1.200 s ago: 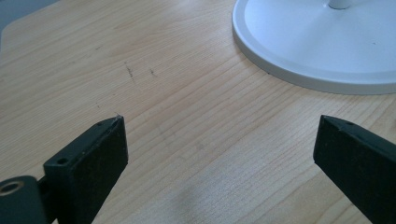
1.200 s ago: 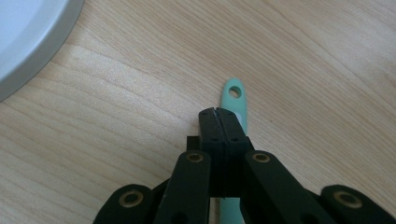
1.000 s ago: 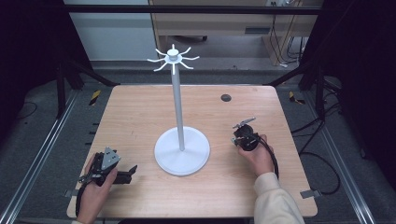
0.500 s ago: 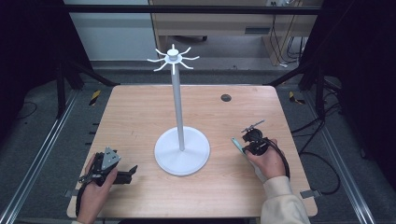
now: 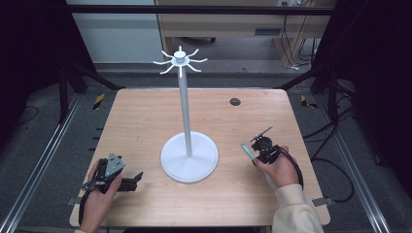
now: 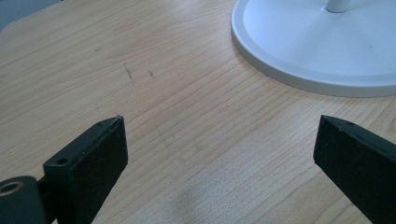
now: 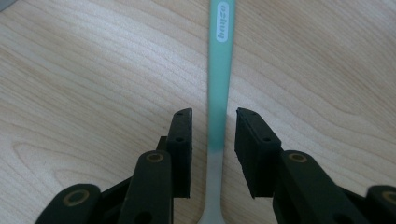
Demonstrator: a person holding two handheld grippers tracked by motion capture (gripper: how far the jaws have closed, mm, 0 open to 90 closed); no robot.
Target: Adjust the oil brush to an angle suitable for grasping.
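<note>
The right tongs (image 7: 212,154) are held low over the table (image 5: 145,121), their jaws a little apart and just opened further, with gaps seen on both sides of the thin object lying between them. That object is a toothbrush (image 7: 219,93) with a mint-green handle that fades to white toward the tongs; it lies flat on the wood, running straight out ahead of the jaws, and a white label with lettering is seen at its far end. No pad is pressed against it. In the high view the right tongs (image 5: 256,145) are seen in the person's right hand (image 5: 279,167), with the toothbrush (image 5: 247,150) lying just beside the jaw tips on the side toward the white stand (image 5: 188,155).

The left tongs (image 6: 219,163) are spread wide, with nothing between the jaws but bare wood. The round base of the white stand (image 6: 317,56) lies ahead of them and toward the right-hand jaw, near but not touched. In the high view the left tongs (image 5: 133,180) are held in the left hand (image 5: 99,191), resting low at the near edge of the table, well apart from the toothbrush.
</note>
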